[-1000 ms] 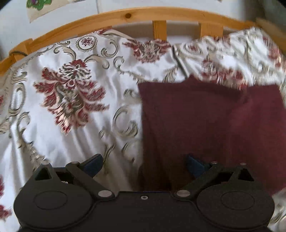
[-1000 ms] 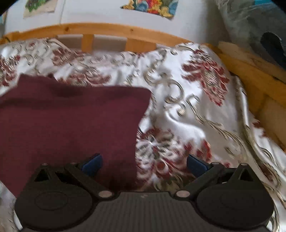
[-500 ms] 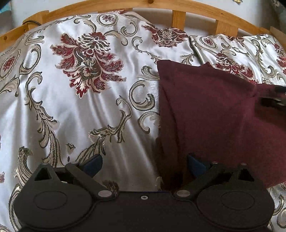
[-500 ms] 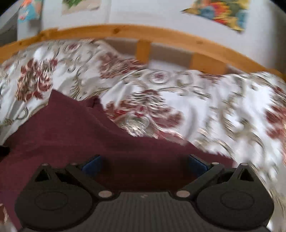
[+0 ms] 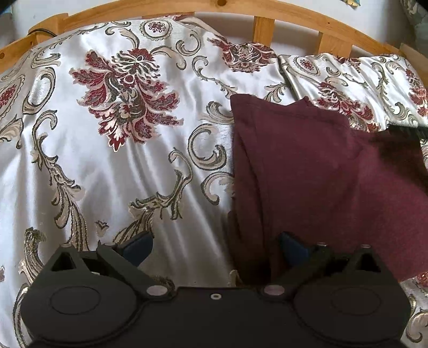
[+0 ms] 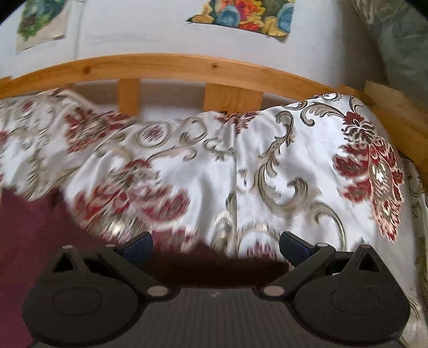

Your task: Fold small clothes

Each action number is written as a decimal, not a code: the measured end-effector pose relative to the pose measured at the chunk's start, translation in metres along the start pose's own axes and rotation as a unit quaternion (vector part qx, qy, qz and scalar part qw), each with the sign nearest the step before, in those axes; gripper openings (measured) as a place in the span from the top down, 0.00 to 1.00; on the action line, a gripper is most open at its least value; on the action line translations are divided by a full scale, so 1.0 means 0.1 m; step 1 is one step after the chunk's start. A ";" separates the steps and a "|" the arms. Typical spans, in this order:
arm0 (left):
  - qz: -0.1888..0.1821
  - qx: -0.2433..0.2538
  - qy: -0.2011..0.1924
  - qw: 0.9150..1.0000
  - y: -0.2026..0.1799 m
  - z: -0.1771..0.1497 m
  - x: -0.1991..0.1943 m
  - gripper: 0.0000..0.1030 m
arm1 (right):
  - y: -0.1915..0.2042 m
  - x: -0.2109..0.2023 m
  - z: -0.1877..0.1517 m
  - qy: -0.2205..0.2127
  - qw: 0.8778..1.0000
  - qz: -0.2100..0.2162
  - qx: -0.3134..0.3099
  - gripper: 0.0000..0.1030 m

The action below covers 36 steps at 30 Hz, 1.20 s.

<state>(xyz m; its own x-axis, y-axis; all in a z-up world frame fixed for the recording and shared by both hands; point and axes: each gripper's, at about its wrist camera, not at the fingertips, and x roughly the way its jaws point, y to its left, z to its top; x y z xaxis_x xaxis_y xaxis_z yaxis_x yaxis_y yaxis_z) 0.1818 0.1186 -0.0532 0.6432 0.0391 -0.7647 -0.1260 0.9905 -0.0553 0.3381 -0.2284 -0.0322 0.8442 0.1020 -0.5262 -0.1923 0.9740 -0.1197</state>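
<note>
1. One maroon garment (image 5: 307, 171) lies on the floral bedspread (image 5: 120, 160). It sits ahead of and to the right of the left gripper (image 5: 215, 247), and its left edge runs up between that gripper's two fingers.
2. Left gripper: jaws spread wide, holding nothing. The left blue pad is over bare bedspread and the right pad over maroon cloth. Compared with a second ago it has drawn back and risen a little, so more bedspread shows on its left.
3. Right gripper (image 6: 215, 247): jaws also wide apart, nothing pinched. A second ago the garment filled the left half of its view. Now only a strip of maroon garment (image 6: 40, 241) shows under and left of the fingers, and the view is swinging toward the far rail.
4. Judgement: both tools have let go, so one fold looks laid down. The next step is likely a re-grip on an edge.
5. Left view only: stacked layers along the garment's left edge, and a dark shape at the far right that may be the other tool.
6. Right view only: wooden bed rail (image 6: 187, 67), wall pictures (image 6: 240, 16), and motion blur on the left.
</note>
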 end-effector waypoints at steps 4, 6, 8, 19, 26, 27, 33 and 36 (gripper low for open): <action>-0.018 -0.015 -0.005 1.000 -0.01 0.00 -0.05 0.01 | 0.16 -0.38 -0.36 0.023 0.998 0.046 -0.024 0.00; -0.015 -0.012 -0.003 1.000 -0.04 -0.03 -0.07 0.01 | 0.31 -0.59 -0.60 0.031 0.997 0.044 -0.060 0.00; -0.007 0.000 0.001 1.000 -0.08 -0.06 -0.07 0.01 | 0.43 -0.80 -0.85 0.016 0.995 0.010 -0.100 0.00; -0.003 0.062 -0.065 0.996 -0.46 0.38 -0.02 0.01 | 0.49 -1.04 -1.28 -0.051 0.994 -0.060 -0.082 0.00; -0.020 0.032 -0.045 0.998 -0.84 0.87 0.36 0.01 | 0.42 -1.04 -1.34 -0.068 0.994 -0.041 -0.072 0.00; -0.020 0.036 -0.041 0.998 -0.89 0.92 0.43 0.01 | 0.41 -1.04 -1.34 -0.066 0.995 -0.037 -0.068 0.00; 0.012 0.058 -0.010 0.998 -1.10 1.12 0.87 0.01 | 0.30 -1.02 -1.33 -0.058 0.997 -0.011 -0.044 0.00; 0.024 0.041 -0.006 0.999 -1.10 1.19 1.04 0.00 | 0.23 -1.01 -1.33 -0.052 0.998 0.004 -0.029 0.00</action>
<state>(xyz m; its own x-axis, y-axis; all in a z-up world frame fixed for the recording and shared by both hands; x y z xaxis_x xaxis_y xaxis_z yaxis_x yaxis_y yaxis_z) 0.3526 0.0297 -0.0503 0.6462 0.0884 -0.7580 -0.0957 0.9948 0.0343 0.1819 -0.2428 -0.0941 0.8890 0.1334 -0.4381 -0.2257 0.9600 -0.1658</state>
